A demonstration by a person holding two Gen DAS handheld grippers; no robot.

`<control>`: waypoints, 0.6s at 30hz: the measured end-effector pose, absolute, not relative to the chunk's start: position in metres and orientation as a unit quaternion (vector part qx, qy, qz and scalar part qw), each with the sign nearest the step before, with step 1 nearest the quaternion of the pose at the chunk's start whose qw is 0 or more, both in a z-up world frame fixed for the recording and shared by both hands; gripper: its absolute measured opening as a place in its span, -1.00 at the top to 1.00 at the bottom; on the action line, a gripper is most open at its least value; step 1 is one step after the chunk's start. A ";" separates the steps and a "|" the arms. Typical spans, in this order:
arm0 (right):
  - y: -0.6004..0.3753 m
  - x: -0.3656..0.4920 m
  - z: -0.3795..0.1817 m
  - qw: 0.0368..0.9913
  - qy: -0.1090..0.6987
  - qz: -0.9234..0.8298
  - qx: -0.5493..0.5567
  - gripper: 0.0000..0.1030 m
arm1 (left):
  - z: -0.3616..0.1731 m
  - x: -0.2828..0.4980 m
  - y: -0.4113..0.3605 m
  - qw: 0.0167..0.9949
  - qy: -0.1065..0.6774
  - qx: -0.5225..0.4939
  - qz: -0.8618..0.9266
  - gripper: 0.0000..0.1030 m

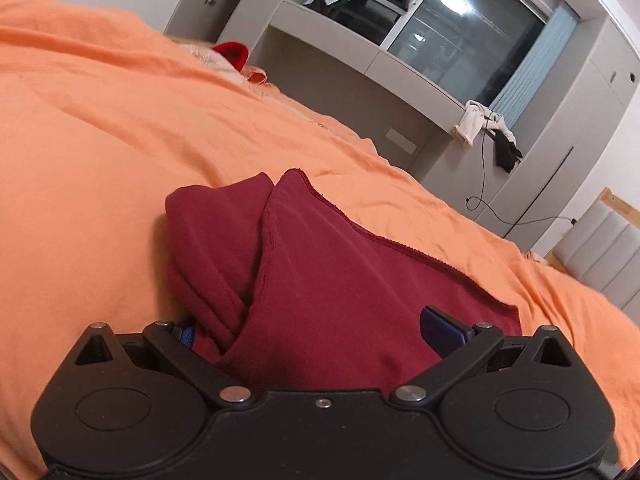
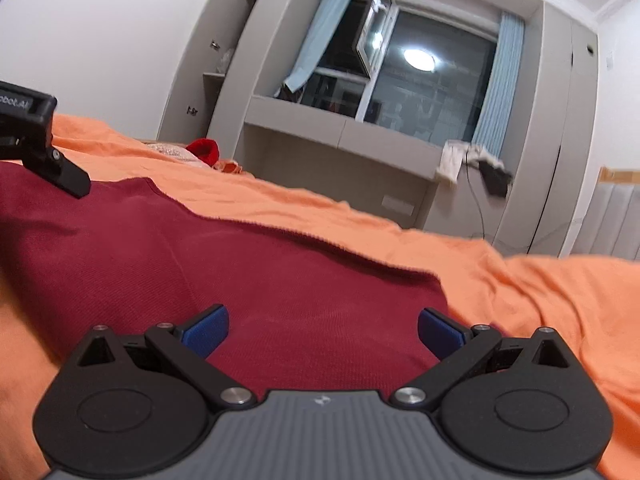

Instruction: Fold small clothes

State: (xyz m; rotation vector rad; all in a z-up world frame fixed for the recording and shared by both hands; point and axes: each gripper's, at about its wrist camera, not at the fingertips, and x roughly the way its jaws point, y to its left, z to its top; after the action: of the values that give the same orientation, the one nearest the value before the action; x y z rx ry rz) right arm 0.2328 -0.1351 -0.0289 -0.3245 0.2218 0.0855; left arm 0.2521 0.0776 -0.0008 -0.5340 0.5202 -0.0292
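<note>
While a dark red garment (image 2: 224, 264) lies spread on an orange bedsheet (image 1: 92, 128), the right gripper (image 2: 322, 330) hovers low over it with its blue fingers wide apart, gripping nothing. The left gripper (image 1: 308, 330), also spread wide, has bunched folds of the cloth between its fingers at the garment's end.

An orange bed cover (image 1: 100, 128) carries a dark red garment (image 1: 320, 280), partly bunched at one end. Far back lie a bright red cloth (image 1: 232, 53) and a small orange piece (image 1: 256, 75).
</note>
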 end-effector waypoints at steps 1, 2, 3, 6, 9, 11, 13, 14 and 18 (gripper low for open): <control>-0.132 0.231 -0.028 0.979 0.101 0.046 -0.174 -0.99 | 0.000 0.252 0.077 0.932 0.255 -0.256 -0.016 -0.98; -0.131 0.230 -0.026 0.977 0.093 0.053 -0.184 -0.99 | 0.000 0.252 0.077 0.932 0.255 -0.256 -0.016 -0.98; -0.130 0.230 -0.024 0.976 0.088 0.061 -0.190 -0.99 | 0.000 0.253 0.078 0.932 0.255 -0.259 -0.016 -0.98; -0.127 0.233 -0.018 0.975 0.089 0.080 -0.189 -0.99 | 0.000 0.253 0.081 0.930 0.254 -0.267 -0.016 -0.98; -0.126 0.239 -0.022 0.972 0.111 0.084 -0.187 -0.99 | 0.000 0.253 0.081 0.930 0.254 -0.266 -0.017 -0.98; -0.125 0.242 -0.025 0.971 0.124 0.086 -0.185 -0.99 | -0.001 0.252 0.082 0.930 0.254 -0.266 -0.018 -0.98; -0.123 0.240 -0.028 0.972 0.116 0.082 -0.189 -0.99 | -0.001 0.252 0.082 0.930 0.254 -0.266 -0.019 -0.98; -0.121 0.237 -0.030 0.972 0.109 0.078 -0.195 -0.99 | -0.001 0.252 0.082 0.930 0.254 -0.266 -0.018 -0.98; -0.114 0.232 -0.035 0.970 0.086 0.064 -0.218 -0.99 | -0.002 0.250 0.082 0.932 0.255 -0.258 -0.017 -0.99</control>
State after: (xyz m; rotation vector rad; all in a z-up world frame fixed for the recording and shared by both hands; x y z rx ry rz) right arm 0.2322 -0.1142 -0.0353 -0.4395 0.1742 0.1296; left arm 0.2500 0.0816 -0.0023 -0.5290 0.5215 -0.0347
